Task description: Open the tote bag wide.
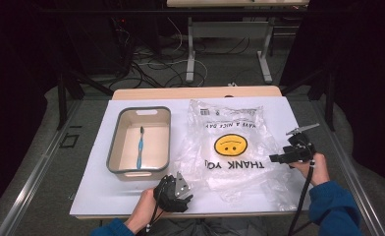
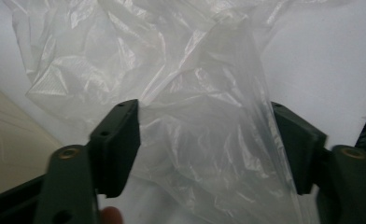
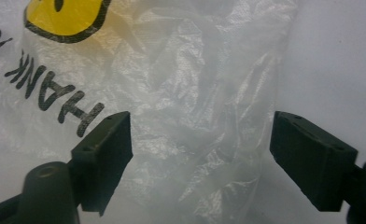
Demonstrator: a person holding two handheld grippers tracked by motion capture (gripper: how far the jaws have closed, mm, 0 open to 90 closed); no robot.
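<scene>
Counting what lies before us, we find one crinkled clear plastic bag printed with a yellow smiley face and black "THANK YOU" lettering, one cream rectangular tub with a grey rim, and one blue toothbrush lying lengthwise inside that tub. All sit on one white tabletop. The bag is spread flat to the right of the tub, its left edge just beside the tub's rim.

We see two grippers. The left gripper sits at the bag's near-left corner, close to the tub's near end; in its own view the two black fingers stand released, spread wide with a raised fold of clear plastic between them, the film brushing the right one. The right gripper hovers at the bag's right edge, its fingers likewise released and apart, with crumpled plastic beneath the gap and the lettering off to the left.

Beyond the tabletop we see dark floor, tangled cables and the grey legs of another table. Nothing lies between either gripper and the bag.
</scene>
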